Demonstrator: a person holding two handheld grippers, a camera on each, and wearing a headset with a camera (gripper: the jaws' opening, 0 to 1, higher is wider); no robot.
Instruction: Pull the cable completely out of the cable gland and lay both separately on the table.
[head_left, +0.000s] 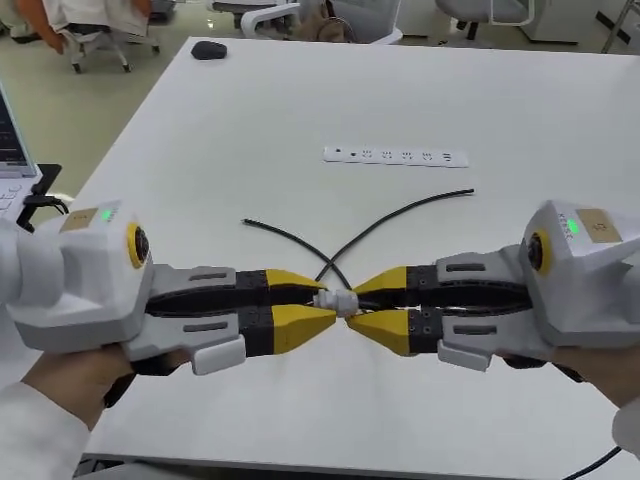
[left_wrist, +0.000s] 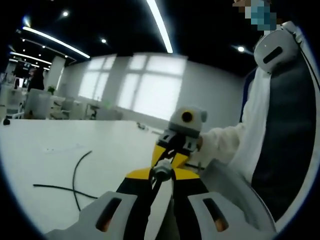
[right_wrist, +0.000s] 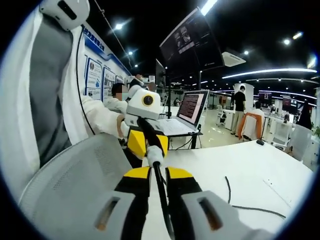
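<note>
**A:** Where is the cable gland, and which way does it lie?

**B:** The white cable gland (head_left: 339, 300) is held above the bench (head_left: 250, 120), on the near side of the power strip (head_left: 395, 155); its long axis runs left to right, roughly parallel to the strip's length, with one end toward each tool.

**A:** And the tools themselves?

**B:** The left hand-held gripper (head_left: 325, 300) comes in from the left, its yellow jaws closed on the gland; the right hand-held gripper (head_left: 356, 304) meets it tip to tip from the other side; in the right gripper view its jaws are pressed on the black cable, which runs back between them, with the gland just past the tips.

**A:** How does the cable run?

**B:** The cable (head_left: 400, 212) goes into the gland; two stretches of it lie on the bench between the gland and the power strip and cross in an X; one end points away to the right and stops just nearer than the strip's right end; the other end lies left of the strip's left end and nearer the person.

**A:** What else is around?

**B:** A dark mouse (head_left: 208, 49) sits beyond the strip, near the bench's far left corner; an open laptop (head_left: 8, 150) stands well left of the strip, off the bench's edge; office chairs (head_left: 95, 35) stand past the far edge.
</note>
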